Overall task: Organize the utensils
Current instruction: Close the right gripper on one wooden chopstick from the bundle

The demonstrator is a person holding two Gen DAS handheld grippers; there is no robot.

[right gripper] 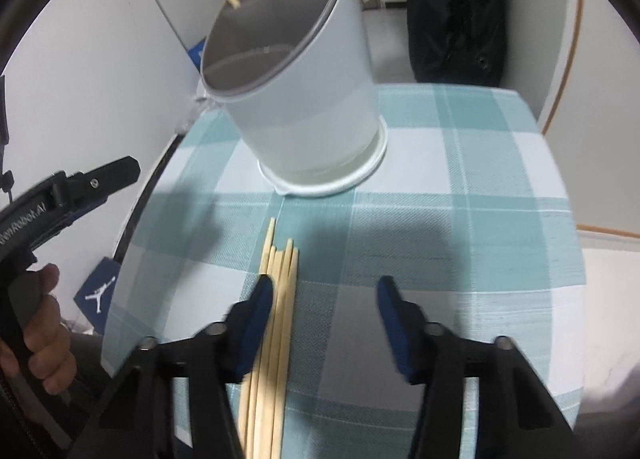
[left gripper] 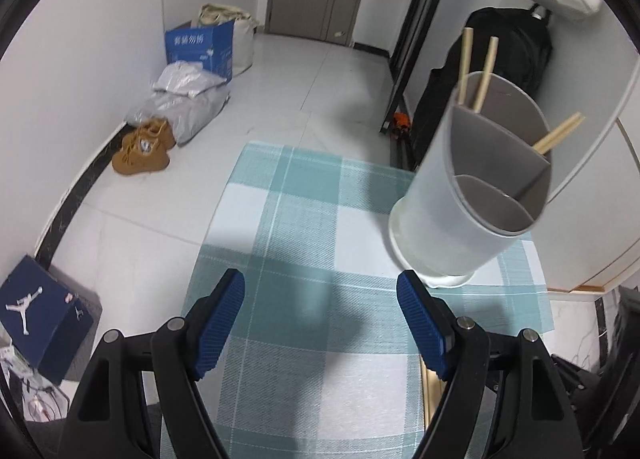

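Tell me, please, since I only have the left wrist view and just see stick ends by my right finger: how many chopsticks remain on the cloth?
Observer: The right wrist view shows a bundle of about five chopsticks lying side by side on the checked cloth, in front of the holder.
Operator: Thank you. Is the right gripper holding any of them?
Observer: Not yet. The right gripper stands open over the cloth; its left finger is at the bundle's edge, and the other finger is well clear.
Operator: Is my own gripper visible there?
Observer: Yes, the left gripper shows at that view's left edge, a hand on its handle.
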